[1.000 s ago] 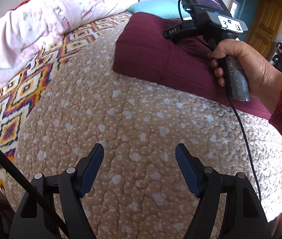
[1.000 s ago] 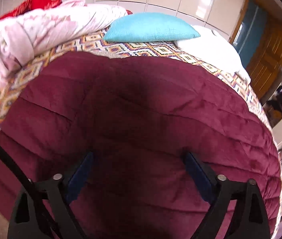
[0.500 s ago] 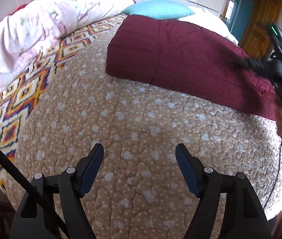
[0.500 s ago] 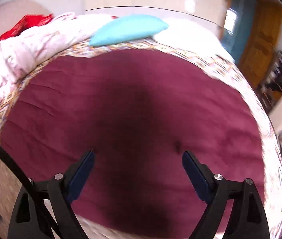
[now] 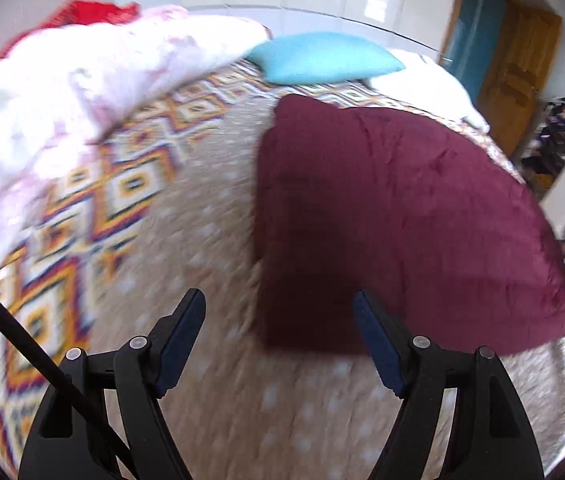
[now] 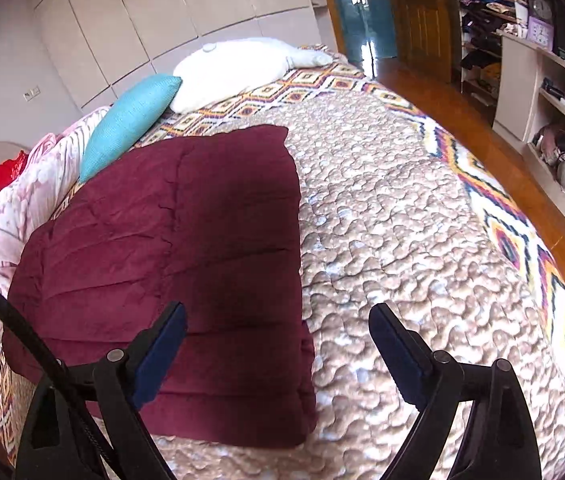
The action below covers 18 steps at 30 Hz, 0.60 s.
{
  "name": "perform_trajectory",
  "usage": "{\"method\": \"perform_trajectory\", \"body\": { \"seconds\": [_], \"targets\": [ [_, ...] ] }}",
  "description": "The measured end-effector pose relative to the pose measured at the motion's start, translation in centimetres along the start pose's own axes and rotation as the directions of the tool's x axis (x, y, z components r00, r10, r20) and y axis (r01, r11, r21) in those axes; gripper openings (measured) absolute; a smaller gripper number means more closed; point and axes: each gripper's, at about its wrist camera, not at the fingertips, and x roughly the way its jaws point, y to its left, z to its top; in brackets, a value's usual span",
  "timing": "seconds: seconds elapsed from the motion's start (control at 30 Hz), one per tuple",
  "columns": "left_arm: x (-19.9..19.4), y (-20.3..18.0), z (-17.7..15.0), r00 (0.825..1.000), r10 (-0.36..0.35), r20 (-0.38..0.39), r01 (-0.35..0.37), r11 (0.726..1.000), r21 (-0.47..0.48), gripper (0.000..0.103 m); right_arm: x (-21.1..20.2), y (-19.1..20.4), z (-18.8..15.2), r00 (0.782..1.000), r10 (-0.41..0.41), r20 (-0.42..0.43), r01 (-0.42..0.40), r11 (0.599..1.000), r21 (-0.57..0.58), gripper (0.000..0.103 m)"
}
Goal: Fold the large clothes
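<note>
A dark maroon quilted garment lies folded into a thick rectangle on the bed. In the left wrist view, which is motion-blurred, my left gripper hovers over its near left corner. Its jaws are opening, and the pads touch nothing. In the right wrist view the same maroon garment fills the left half. My right gripper stands open above its near right edge, one finger over the cloth and the other over the bedspread. Neither gripper holds anything.
A beige dotted bedspread with a patterned border covers the bed. At the head lie a turquoise pillow and a white pillow. A pink quilt is heaped along the left. Cluttered shelves stand past the wooden floor.
Both grippers swept sideways. The left one moved from bare bedspread to the garment's corner. The right gripper and hand left the left view; the right view rolled and now looks at the garment's right edge.
</note>
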Motion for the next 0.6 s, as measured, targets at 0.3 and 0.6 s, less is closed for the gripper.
{"method": "perform_trajectory", "body": {
  "seconds": [0.3, 0.6],
  "targets": [
    [10.3, 1.9, 6.1, 0.965, -0.225, -0.135, 0.207, 0.968, -0.140, 0.090, 8.3, 0.9, 1.7, 0.979, 0.146, -0.144, -0.141, 0.989, 0.044, 0.097],
    [13.4, 0.1, 6.2, 0.941, -0.255, -0.222, 0.239, 0.966, -0.099, 0.094, 12.7, -0.2, 3.5, 0.910, 0.360, -0.206, -0.331, 0.929, 0.163, 0.103]
  ]
}}
